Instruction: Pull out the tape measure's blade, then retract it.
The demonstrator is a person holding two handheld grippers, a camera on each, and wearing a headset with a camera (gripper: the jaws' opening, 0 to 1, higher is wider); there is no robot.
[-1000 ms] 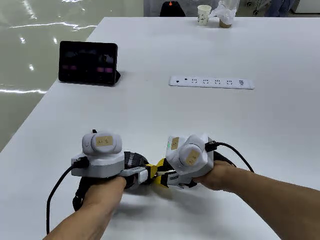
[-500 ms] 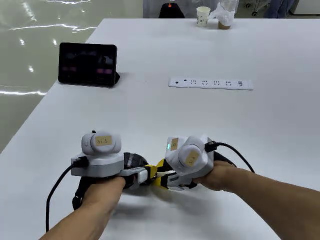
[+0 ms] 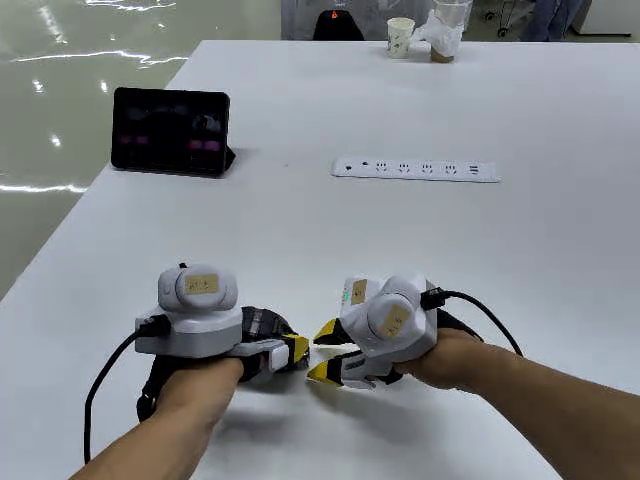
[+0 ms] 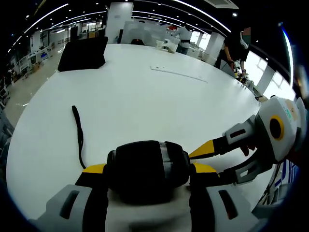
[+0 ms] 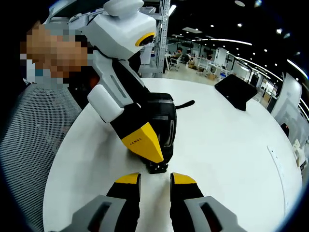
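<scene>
The left gripper (image 4: 148, 176) is clenched on the black tape measure (image 5: 159, 125), steadying its case low on the white table (image 3: 300, 230), likely so it cannot slide once the blade is drawn. The right gripper (image 5: 154, 183) sits just in front of the tape measure, its 2 jaws parted and empty, lined up with the end hook (image 5: 158, 168). The pull looks not yet begun.
</scene>
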